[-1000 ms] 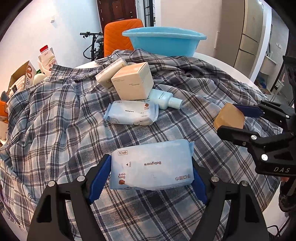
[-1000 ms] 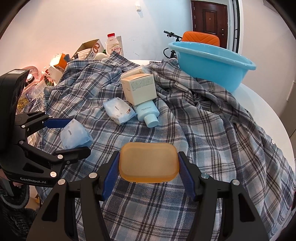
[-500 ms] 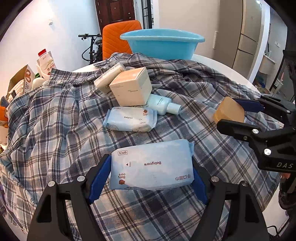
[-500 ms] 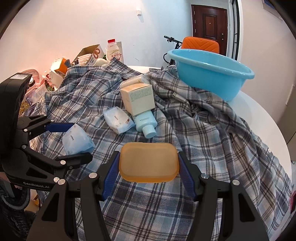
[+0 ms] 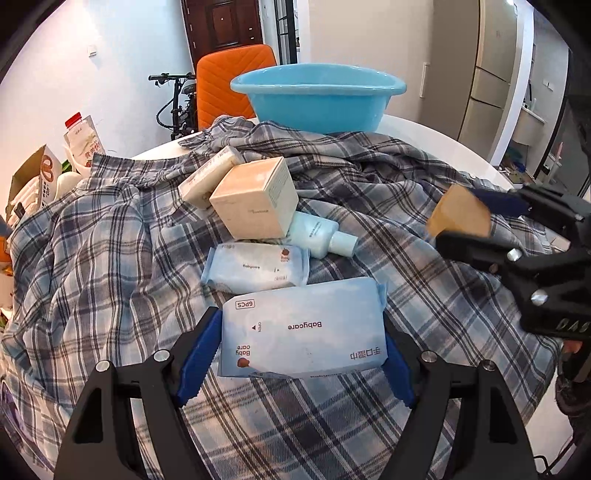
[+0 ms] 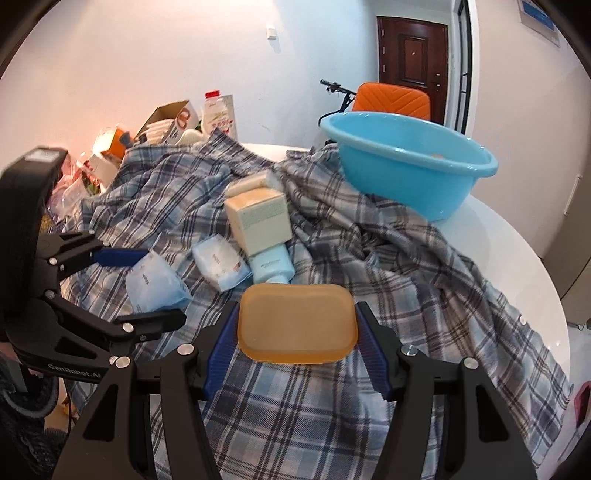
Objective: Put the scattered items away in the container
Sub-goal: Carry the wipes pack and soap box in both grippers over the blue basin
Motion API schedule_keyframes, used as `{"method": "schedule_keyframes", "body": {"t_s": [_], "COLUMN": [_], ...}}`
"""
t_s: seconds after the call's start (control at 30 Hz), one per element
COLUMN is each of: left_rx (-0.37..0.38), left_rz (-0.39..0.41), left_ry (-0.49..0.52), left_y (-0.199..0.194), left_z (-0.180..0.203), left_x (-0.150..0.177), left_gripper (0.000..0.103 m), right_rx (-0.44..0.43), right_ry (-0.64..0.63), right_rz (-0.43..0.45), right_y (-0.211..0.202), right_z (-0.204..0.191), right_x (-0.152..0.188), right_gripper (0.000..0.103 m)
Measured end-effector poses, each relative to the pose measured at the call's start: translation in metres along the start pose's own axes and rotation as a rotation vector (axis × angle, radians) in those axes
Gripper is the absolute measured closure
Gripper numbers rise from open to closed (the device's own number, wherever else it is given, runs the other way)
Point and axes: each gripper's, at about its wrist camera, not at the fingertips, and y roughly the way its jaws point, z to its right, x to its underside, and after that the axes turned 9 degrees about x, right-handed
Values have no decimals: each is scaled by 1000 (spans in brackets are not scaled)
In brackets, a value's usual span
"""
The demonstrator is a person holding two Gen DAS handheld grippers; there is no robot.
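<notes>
I'm working in a home. I see a dark wooden door [image 5: 221, 26], an orange chair [image 5: 236, 85] and a bicycle [image 5: 173, 99] (parked by the wall). A plaid cloth [image 5: 110, 240] drapes the white table [image 6: 517, 251]; a tall fridge [image 5: 491, 74] stands beyond its far right edge.

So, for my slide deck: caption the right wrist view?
Right gripper holds an amber soap bar above plaid cloth, blue basin ahead.
</notes>
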Motion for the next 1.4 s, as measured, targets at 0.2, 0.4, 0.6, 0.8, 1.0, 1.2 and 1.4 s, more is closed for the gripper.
{"method": "schedule_keyframes", "body": {"t_s": [0.2,0.4,0.6,0.8,1.0,1.2,1.4], "left_rx": [9,15,15,18,46,65,78], "left_rz": [-7,14,13,42,57,69,67], "left_ry": [21,36,49,67,66,66,89], "left_y": [5,7,15,14,15,23,38], "left_z": [2,2,-1,0,-3,-3,2], "left_x": [-10,-32,-56,-86,-113,-143,-168], "left_gripper": [22,22,22,22,22,22,22], "right_rx": [19,28,65,100,117,160,217], "right_ry": [13,28,65,103,137,115,138], "right_rz": [8,35,65,59,97,118,145], "right_y": [-1,-7,-10,-2,-3,2,10], "right_z": [12,20,29,44,56,60,75], "right_x": [-12,-26,-50,-84,-111,-135,-168], "right_gripper": [43,43,43,43,43,43,43]}}
